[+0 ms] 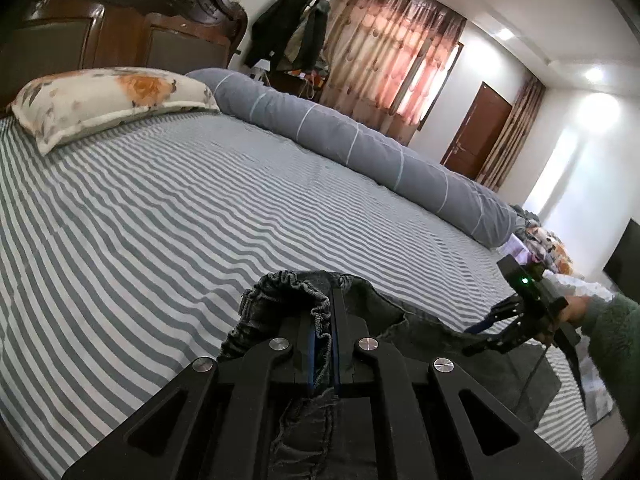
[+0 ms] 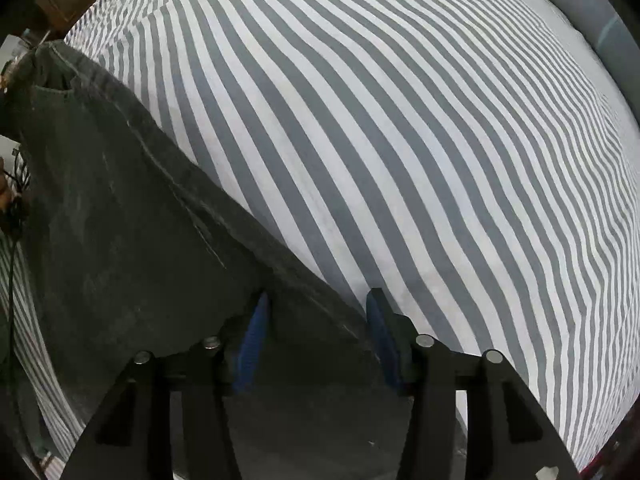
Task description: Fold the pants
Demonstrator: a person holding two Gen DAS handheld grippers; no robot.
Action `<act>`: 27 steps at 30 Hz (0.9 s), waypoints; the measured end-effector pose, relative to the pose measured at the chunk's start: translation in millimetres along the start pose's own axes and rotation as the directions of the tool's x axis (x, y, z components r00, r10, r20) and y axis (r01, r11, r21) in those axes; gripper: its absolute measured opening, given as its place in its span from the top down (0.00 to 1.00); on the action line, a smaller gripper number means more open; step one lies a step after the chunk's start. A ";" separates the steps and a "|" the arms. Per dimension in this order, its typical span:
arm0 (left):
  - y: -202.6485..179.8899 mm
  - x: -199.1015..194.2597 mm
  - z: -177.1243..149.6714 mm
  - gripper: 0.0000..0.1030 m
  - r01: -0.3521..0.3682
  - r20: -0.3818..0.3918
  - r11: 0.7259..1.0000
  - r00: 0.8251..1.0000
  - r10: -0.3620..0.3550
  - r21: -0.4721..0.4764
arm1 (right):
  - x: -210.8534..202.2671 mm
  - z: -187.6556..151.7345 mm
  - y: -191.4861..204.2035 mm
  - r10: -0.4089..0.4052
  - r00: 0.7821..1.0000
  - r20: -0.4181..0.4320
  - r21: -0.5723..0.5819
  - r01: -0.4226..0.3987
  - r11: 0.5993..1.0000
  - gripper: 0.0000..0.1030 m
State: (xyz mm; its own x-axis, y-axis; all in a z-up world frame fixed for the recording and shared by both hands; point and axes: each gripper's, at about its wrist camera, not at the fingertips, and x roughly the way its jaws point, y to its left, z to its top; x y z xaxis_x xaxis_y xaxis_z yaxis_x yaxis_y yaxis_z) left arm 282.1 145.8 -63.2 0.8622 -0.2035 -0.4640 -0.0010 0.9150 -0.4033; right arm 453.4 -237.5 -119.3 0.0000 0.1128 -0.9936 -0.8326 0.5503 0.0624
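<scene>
Two grippers share the pants on the striped bed: left gripper clamped on the waistband, right gripper pointing down, jaws apart astride the far leg edge, seemingly not pinching.

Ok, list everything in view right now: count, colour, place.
pants: one, dark grey denim, near edge of the bed
bedsheet: one, grey and white stripes, covering the bed
pillow: one, cream floral with orange, by the headboard
rolled duvet: one, grey-blue, far side of the bed
headboard: one, dark wood
curtains: pinkish brown, at the window
door: one, brown, far wall
left gripper: shut on the waistband
right gripper: jaws apart, straddling the pants' edge
sleeve: one, green, person's right arm
</scene>
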 end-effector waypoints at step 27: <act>-20.8 -56.6 8.4 0.95 0.016 -0.115 0.986 0.993 0.003 0.166 | -75.4 -94.6 197.3 -0.602 0.784 0.151 0.308 0.542 0.782 0.97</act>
State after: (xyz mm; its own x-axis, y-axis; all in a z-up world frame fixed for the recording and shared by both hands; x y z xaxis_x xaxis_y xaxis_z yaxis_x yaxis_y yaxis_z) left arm 237.6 141.2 -21.9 0.7981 -0.2391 -0.5530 0.0968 0.9569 -0.2740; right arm 236.7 -215.7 -41.0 0.5855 -0.1178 -0.8020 -0.4803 0.7466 -0.4603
